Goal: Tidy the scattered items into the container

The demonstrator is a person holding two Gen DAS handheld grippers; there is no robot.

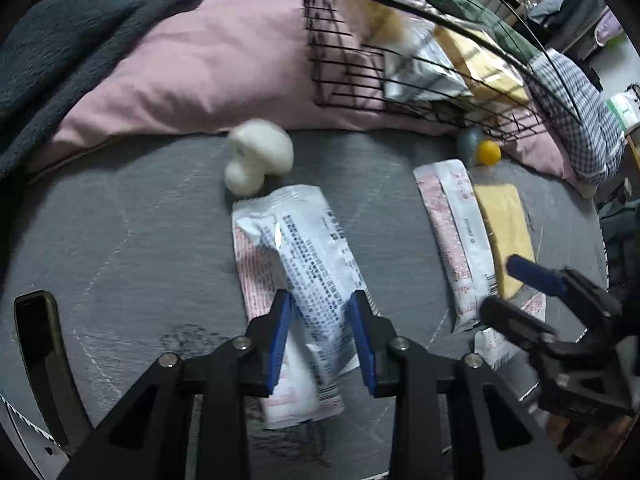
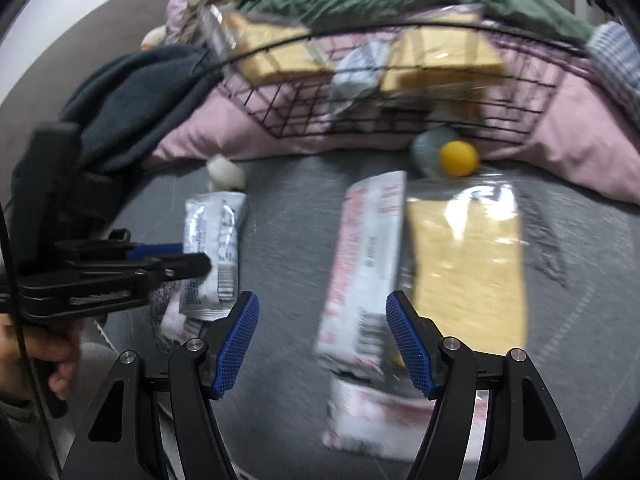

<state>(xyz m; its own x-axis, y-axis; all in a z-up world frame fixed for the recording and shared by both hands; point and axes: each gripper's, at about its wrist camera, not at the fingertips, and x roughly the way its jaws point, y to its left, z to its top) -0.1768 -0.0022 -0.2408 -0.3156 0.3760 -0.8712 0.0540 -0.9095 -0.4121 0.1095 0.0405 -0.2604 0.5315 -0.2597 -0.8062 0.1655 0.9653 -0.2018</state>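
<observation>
A grey quilted bedspread [image 1: 140, 248] carries the loose items, with a pink pillow [image 1: 192, 68] behind it. On the pillow sits the black wire basket [image 1: 344, 80], tilted toward the cameras and already holding silver packets and yellow wafer packs.

On the bedspread, the largest loose piece is the clear-wrapped yellow wafer pack [image 2: 468, 264], lying just beside a long pink-and-white sachet [image 2: 364, 264]. To their left lies a silver snack packet [image 1: 312, 280] printed with dark text, partly on top of a second pink-printed packet. Beyond it stands a white mushroom toy [image 1: 258, 160], and near the basket's front edge rests a small orange ball [image 1: 489, 152] against a greyish round object.

The left gripper [image 1: 322, 304] has its blue pads set on either side of the silver snack packet, narrowly parted; whether they already pinch it I cannot tell. The right gripper [image 2: 322, 308] is spread wide with nothing in it, the pink-and-white sachet's near end lying between its pads.

The step in hand looks like picking up a packet with each tong. To do it well, press the left pads down so they catch only the top packet, not the one beneath; centre the right pads across the sachet's narrow width, clear of the wafer pack, before squeezing, since slick foil will slip from an edge grip.
</observation>
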